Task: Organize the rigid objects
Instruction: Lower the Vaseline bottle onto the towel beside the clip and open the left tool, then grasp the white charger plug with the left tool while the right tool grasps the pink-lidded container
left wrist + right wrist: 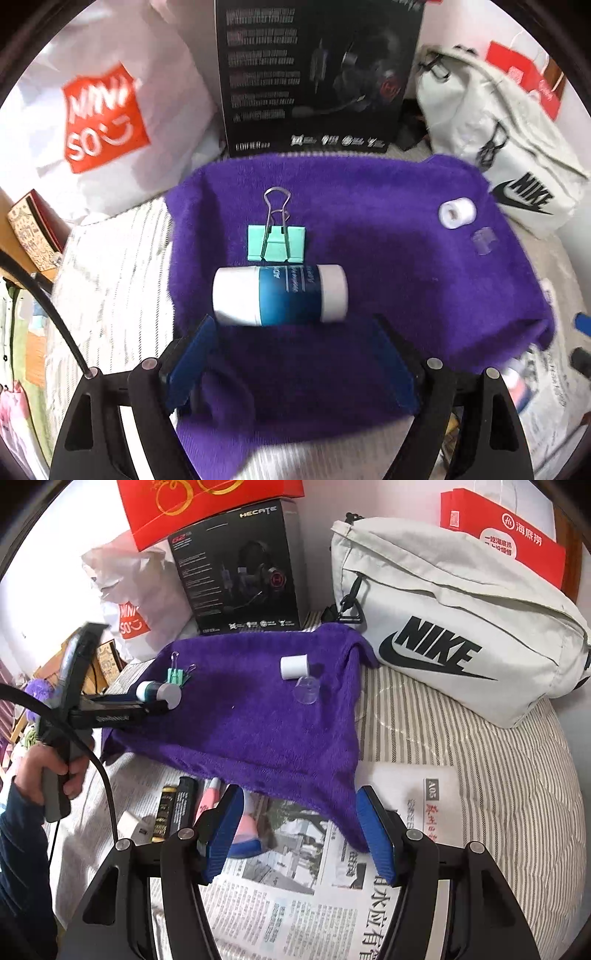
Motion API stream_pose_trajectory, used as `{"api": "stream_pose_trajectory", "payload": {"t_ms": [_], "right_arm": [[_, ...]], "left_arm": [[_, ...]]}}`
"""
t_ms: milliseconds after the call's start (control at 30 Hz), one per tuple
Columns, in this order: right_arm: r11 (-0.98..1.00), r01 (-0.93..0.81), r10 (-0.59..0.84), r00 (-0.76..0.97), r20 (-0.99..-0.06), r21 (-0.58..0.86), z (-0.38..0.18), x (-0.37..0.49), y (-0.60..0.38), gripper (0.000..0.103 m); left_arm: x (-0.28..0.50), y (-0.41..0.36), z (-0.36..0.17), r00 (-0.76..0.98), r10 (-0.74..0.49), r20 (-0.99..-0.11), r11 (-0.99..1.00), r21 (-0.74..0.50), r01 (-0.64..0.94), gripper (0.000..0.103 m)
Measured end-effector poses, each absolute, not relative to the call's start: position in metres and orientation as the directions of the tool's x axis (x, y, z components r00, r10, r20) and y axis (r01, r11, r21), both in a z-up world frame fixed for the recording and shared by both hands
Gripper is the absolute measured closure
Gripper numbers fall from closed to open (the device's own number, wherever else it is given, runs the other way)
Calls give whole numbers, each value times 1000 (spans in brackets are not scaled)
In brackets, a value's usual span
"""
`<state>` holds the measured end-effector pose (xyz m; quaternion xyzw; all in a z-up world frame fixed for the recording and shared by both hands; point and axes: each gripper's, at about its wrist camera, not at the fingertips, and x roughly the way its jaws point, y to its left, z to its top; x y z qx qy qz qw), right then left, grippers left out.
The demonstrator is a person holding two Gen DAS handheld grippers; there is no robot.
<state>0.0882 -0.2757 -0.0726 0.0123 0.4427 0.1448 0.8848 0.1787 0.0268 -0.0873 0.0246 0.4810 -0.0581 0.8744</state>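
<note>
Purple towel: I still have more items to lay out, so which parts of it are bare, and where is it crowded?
The purple towel is bare across its middle and near edge, between the blue-banded tube and the white spool. It is crowded at the far left, where the green binder clip sits by the tube at the open left gripper, and around the spool and clear cap.

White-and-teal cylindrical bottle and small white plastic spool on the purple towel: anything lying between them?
Only bare purple fleece towel separates bottle and spool, per the left wrist view.
</note>
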Motion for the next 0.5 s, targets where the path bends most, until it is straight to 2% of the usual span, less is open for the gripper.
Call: {"api": "stream_pose_trajectory", "payload": {"t_ms": [200, 500], "right_arm": [[941, -306, 296, 541, -787, 144, -92, 72, -257, 40], [923, -367, 305, 520, -798, 114, -124, 73, -232, 44]], "left_arm": [[131, 27, -63, 565, -77, -822, 990, 6, 142, 19], [74, 31, -62, 553, -127, -823, 988, -55, 146, 19]]}}
